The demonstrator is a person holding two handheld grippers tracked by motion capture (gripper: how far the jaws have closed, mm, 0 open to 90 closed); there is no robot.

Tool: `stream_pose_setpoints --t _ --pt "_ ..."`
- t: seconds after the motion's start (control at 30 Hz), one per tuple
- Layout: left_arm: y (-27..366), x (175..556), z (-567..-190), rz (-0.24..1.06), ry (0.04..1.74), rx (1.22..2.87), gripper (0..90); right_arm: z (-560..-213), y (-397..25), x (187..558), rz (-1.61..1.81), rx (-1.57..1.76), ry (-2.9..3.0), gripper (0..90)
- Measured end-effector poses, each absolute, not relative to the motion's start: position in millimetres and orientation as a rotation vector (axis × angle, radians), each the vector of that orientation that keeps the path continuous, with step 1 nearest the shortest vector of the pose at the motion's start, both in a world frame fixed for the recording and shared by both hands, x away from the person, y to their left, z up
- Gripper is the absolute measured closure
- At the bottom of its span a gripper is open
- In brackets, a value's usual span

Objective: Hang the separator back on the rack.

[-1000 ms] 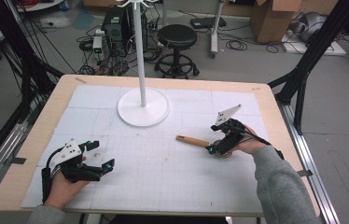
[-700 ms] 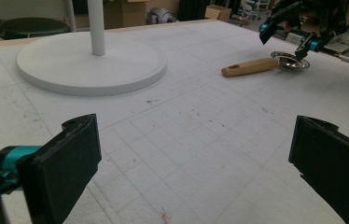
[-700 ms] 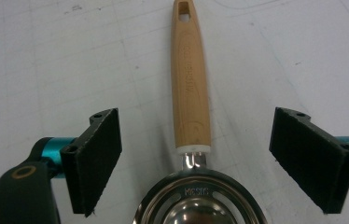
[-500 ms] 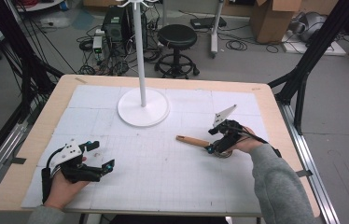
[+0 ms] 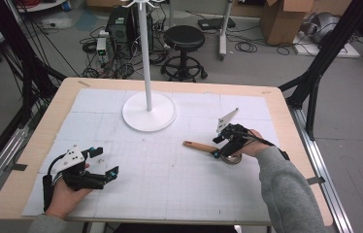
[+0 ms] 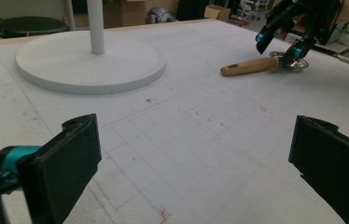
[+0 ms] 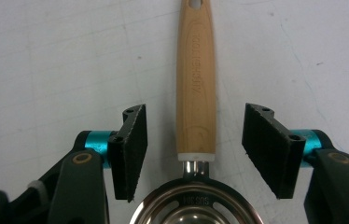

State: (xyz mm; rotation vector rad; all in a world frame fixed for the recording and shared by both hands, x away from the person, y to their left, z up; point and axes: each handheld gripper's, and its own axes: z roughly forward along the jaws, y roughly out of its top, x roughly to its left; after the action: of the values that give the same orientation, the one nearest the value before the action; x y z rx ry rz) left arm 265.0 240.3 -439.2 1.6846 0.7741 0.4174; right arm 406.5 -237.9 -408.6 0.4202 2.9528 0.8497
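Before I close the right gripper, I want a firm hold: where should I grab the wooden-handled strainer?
Grip the wooden handle near its metal collar, coming straight down from above. The strainer lies flat, and the right gripper already straddles the handle, jaws open on either side.

Open mat btwn both tools; only the white stand base [image 5: 149, 112] blocks the far-centre.
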Motion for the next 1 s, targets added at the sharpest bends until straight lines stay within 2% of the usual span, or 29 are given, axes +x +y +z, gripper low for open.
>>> stream_pose_setpoints --t 1.0 --pt "240.9 264.5 -440.0 0.411 0.778 1.690 2.8 -419.6 -237.6 408.2 0.733 0.386 2.990 52.6"
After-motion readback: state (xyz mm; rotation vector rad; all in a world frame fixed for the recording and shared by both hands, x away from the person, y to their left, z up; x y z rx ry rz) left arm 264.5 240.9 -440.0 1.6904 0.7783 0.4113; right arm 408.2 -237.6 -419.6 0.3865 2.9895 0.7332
